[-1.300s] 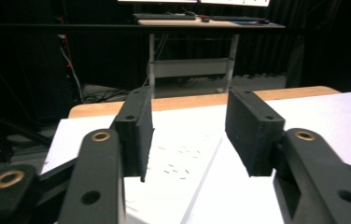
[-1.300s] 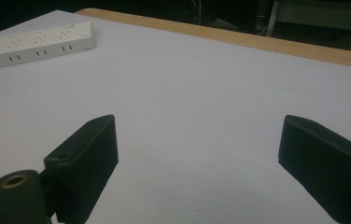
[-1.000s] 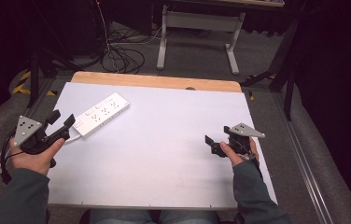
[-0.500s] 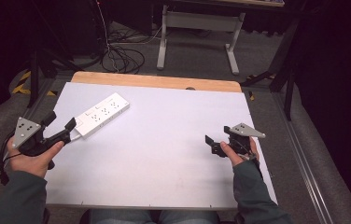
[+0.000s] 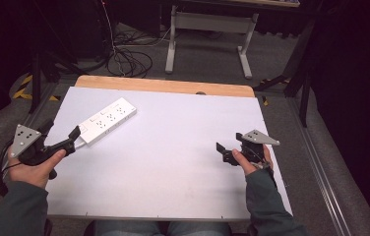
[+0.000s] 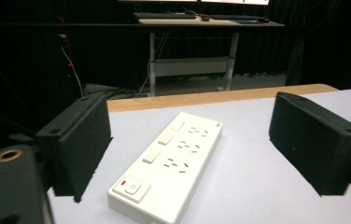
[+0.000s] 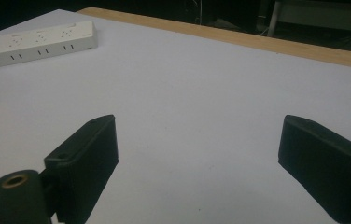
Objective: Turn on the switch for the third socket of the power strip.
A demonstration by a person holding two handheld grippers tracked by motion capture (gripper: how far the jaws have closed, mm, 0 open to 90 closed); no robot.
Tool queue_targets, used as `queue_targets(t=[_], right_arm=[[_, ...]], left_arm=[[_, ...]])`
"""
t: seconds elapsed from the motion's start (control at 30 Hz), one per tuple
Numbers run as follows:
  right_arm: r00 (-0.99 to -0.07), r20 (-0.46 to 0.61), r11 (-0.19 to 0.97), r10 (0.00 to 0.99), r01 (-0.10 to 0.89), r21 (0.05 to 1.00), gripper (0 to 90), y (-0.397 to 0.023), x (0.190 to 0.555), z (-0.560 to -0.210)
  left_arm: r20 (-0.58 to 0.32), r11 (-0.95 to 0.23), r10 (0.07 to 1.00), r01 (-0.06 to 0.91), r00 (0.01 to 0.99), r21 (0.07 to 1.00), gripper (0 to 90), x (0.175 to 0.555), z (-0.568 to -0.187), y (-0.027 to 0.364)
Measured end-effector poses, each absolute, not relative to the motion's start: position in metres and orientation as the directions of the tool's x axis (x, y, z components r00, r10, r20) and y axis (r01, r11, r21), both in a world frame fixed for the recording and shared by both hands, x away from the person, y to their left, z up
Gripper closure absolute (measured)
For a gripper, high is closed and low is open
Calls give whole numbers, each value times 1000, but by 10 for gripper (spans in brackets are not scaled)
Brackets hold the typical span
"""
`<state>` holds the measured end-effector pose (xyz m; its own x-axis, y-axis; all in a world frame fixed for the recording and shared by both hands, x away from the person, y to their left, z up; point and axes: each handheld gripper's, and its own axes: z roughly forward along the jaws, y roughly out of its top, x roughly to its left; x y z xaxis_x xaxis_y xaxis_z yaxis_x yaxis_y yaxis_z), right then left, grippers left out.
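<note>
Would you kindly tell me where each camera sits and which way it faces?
High view: above the person's side, looking forward and down on the table; shows forearms, left gripper and right gripper.
Left gripper view: rides the left gripper, looking along its open fingers at the power strip.
Right gripper view: looks between its open fingers across the table.
All three share the power strip.

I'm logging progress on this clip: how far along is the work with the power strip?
Done: the power strip lies flat on the white table. In hand: the left gripper has just been opening, its pads astride the strip's switch end without pressing. Left: nothing further shows; the right gripper rests open, apart.
</note>
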<state>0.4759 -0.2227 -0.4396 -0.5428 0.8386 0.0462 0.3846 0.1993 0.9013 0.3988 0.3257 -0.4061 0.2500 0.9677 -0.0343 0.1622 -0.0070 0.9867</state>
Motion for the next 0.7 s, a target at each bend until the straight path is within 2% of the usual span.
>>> queue_targets(t=[0.4, 0.7], right_arm=[[-544, 45, 200, 838, 383, 902, 121, -223, 476, -440], [-542, 45, 197, 839, 380, 904, 109, -223, 476, -439]], left_arm=[[-28, -10, 964, 144, 263, 990, 67, 398, -407, 327], [-33, -9, 962, 150, 272, 989, 66, 398, -408, 329]])
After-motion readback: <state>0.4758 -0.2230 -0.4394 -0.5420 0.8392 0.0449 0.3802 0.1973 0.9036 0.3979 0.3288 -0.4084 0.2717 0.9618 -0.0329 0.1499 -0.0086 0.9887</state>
